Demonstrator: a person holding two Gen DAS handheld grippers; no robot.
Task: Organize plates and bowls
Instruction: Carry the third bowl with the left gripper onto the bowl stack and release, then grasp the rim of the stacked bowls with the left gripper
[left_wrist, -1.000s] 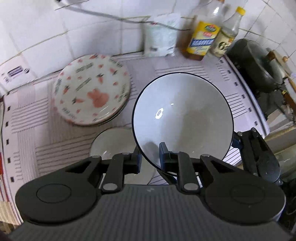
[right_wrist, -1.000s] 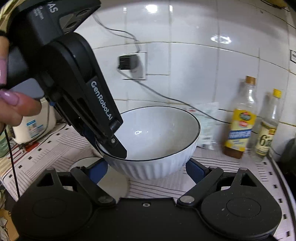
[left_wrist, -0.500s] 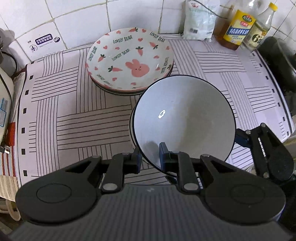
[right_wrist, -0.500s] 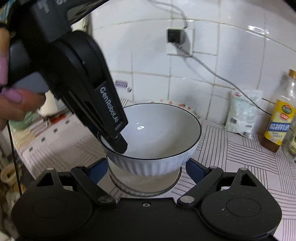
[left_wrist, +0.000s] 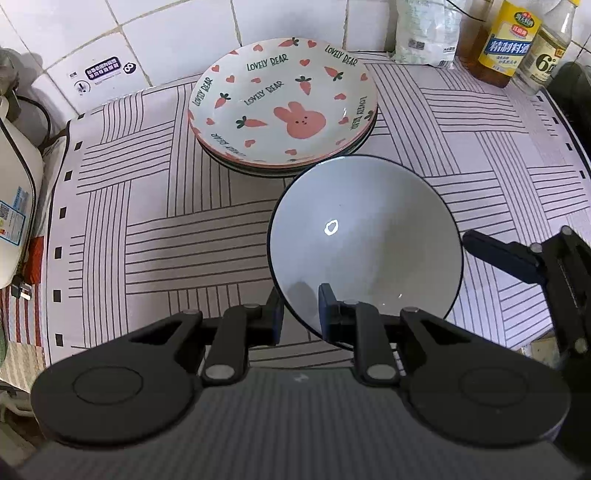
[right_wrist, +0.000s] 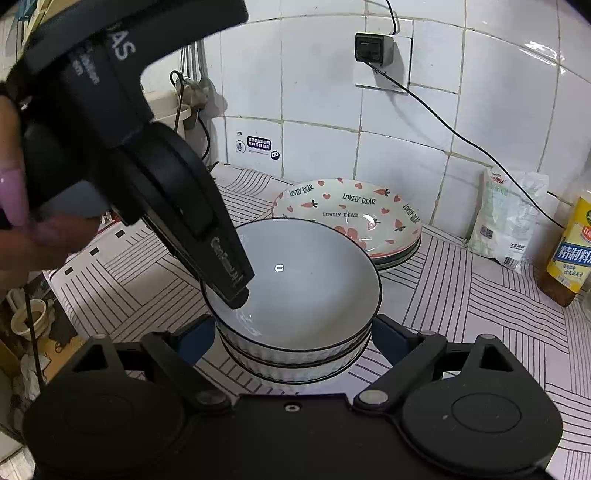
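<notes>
Left hand-held gripper: clenched on the near rim of the white bowl, one finger inside the wall, one outside. Right hand-held gripper: released, fingers standing wide to either side of the bowl, not touching.

Bowl sits nested in a second ribbed bowl on the striped desk, just in front of the carrot-print plates.

Handling, judged: glazed ceramic, so stiff, heavy, slick and chip-prone. A rim pinch is the sensible hold; release it gently.

Views: only the right wrist shows the lower bowl and the person's hand; the left wrist shows the rim pinch from above.
</notes>
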